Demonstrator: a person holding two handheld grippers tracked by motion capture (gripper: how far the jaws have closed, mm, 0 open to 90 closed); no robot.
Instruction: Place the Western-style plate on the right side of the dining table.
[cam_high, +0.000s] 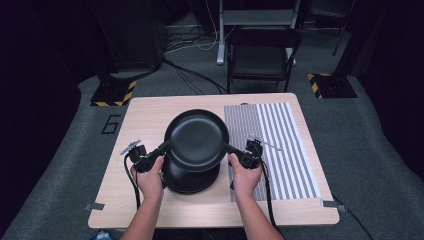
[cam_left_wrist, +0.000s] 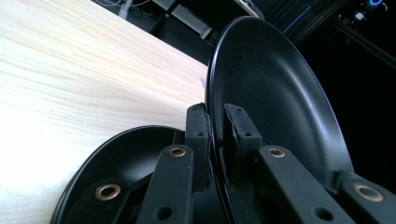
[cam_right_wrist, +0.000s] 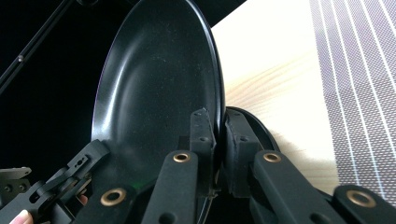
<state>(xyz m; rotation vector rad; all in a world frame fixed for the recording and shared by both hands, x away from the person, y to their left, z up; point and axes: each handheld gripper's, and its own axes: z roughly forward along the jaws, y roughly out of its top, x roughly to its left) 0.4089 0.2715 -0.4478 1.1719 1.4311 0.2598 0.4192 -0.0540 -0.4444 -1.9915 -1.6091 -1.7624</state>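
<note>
Pale wooden table under the lights, with a grey-and-white striped mat laid over its right half. Beyond the far edge, a dark folding chair on grey carpet, loose cables trailing left of it. Yellow-and-black striped stand bases off both far corners.

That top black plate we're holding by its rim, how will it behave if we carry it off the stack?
The top black plate looks stiff: it spans both grippers without sagging. Its glossy rim may slip between the left gripper and right gripper. Thin edge grips could let it tilt.
</note>
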